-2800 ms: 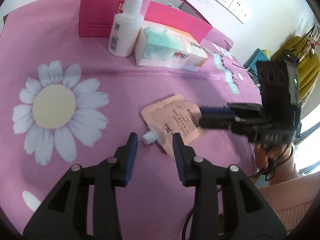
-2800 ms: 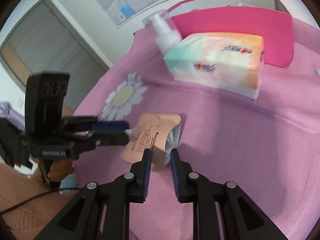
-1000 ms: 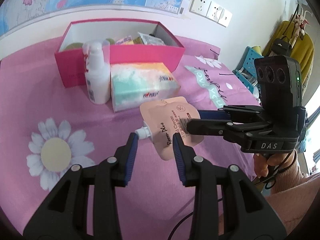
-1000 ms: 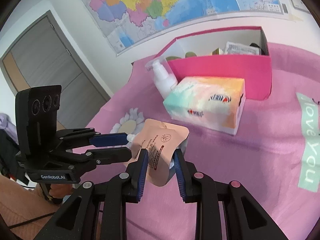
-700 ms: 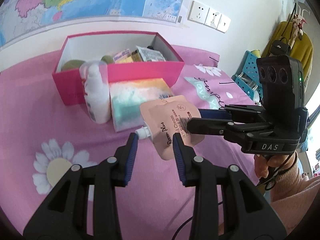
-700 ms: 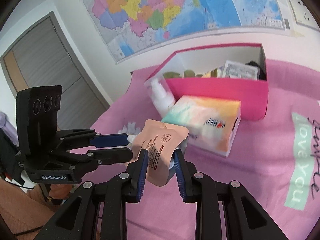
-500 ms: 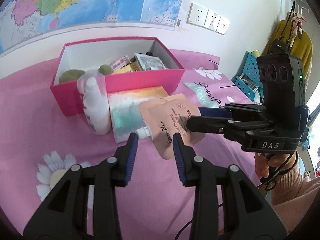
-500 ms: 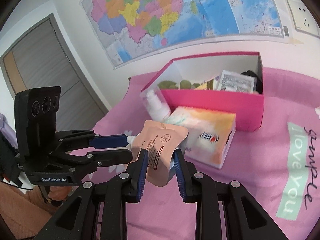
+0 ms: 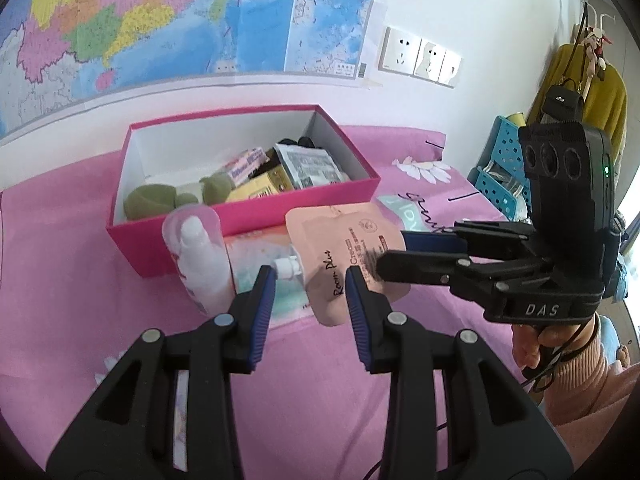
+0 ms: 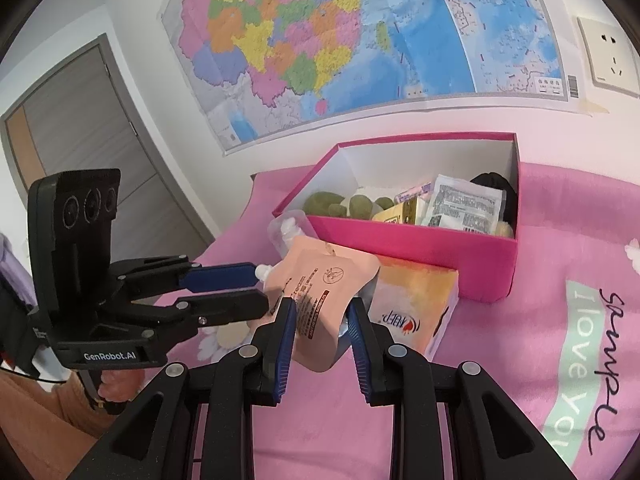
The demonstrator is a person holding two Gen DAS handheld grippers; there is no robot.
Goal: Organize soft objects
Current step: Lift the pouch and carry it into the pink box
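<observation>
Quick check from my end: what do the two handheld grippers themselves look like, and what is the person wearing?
Both are black plastic with blue ribbed pads and silver rivets. The right gripper reads "DAS" and shows a green light; the left gripper reads "GenRobot.AI". Each carries a three-lens block. A thin black cable hangs by the pink sleeve.

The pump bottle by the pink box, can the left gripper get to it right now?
Probably yes: the left gripper is open and empty, the pump bottle just ahead-left, only the held pouch hanging nearby.
</observation>
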